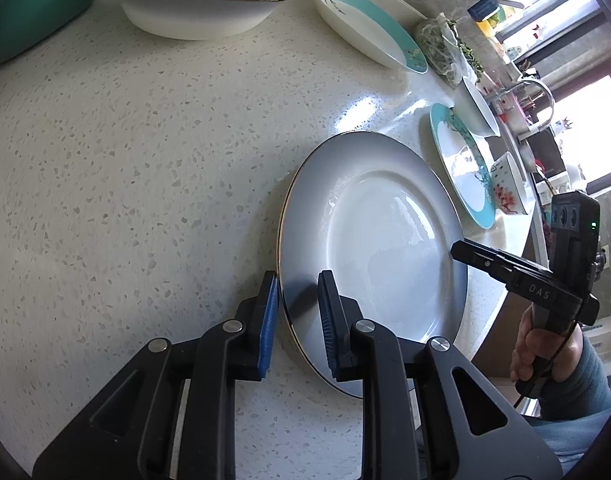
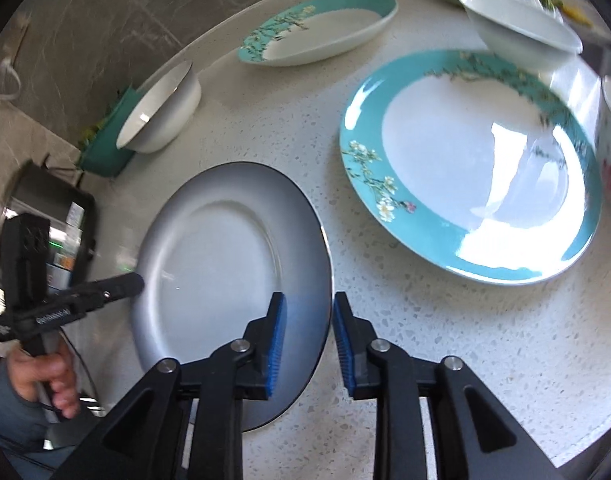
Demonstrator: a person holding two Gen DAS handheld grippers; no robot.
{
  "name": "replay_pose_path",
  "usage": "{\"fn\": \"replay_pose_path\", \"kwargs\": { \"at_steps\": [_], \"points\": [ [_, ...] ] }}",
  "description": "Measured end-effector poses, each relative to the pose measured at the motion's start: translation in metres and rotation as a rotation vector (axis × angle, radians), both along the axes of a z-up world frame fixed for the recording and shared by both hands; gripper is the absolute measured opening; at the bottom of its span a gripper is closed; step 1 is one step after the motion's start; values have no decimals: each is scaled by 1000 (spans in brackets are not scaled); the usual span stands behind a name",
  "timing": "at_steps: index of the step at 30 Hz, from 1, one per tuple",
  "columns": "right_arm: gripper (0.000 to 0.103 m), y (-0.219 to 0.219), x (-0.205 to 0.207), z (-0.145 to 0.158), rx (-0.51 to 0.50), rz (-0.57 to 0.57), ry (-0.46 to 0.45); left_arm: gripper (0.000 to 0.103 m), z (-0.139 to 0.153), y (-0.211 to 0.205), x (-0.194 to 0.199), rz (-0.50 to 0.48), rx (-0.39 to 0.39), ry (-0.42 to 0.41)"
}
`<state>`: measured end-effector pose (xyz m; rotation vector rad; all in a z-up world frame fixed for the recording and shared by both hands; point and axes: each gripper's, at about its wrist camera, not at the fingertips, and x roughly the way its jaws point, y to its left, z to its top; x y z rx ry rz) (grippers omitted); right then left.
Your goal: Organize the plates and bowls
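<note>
A grey-white plate with a dark rim (image 1: 385, 248) (image 2: 217, 264) lies on the speckled counter (image 1: 125, 160). My left gripper (image 1: 299, 300) is shut on its left rim, with one blue pad outside the edge and the other on the plate's upper face. In the right wrist view the left gripper (image 2: 129, 282) shows at the plate's far side. My right gripper (image 2: 308, 320) straddles the opposite rim with its jaws open, and the pads stand clear of the rim. From the left wrist view, the right gripper (image 1: 465, 252) reaches over the plate's right edge.
A teal-rimmed floral plate (image 2: 473, 168) (image 1: 461, 160) lies just beyond. Farther back are a teal floral oval dish (image 2: 317, 28), a white bowl (image 2: 161, 108) (image 1: 201, 4), a second white bowl (image 2: 517, 24), a floral cup (image 1: 507, 188) and a teal container (image 1: 33, 8). The counter edge (image 1: 501, 280) runs close to the plate.
</note>
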<state>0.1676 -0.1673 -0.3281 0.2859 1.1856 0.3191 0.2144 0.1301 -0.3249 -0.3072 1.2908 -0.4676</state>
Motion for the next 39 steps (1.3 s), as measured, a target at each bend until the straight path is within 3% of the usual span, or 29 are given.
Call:
{"fn": "replay_pose_path", "kwargs": {
  "at_steps": [3,6,8,11,14,17,20,23,29,32,39],
  "points": [
    [41,5,-2,1,-41,-2,-26,19,0,1,1,-3,1,2],
    [48,4,-4,5,-80,-33,-51,30,4,6,1,10,36,-8],
    [50,-2,-8,11,-89,-68,-58,60,13,11,3,24,40,-31],
    [61,-16,-17,24,-70,-111,-84,69,36,11,11,20,13,-91],
    [67,-52,-31,42,67,-199,-126,80,60,-3,31,-32,-69,-116],
    [73,-107,-46,49,288,-363,-152,92,77,-28,57,-123,-175,-122],
    [76,-160,-54,41,464,-519,-155,93,83,-59,89,-197,-233,-113],
    [76,-191,-55,29,527,-585,-161,99,77,-86,122,-230,-256,-84],
    [76,-211,-38,-9,616,-595,-112,99,52,-147,166,-335,-241,-13],
    [76,-211,-28,-27,643,-573,-77,99,34,-174,177,-404,-193,53],
    [70,-217,-16,-40,673,-565,-76,99,7,-199,206,-435,-132,116]
  ]
}}
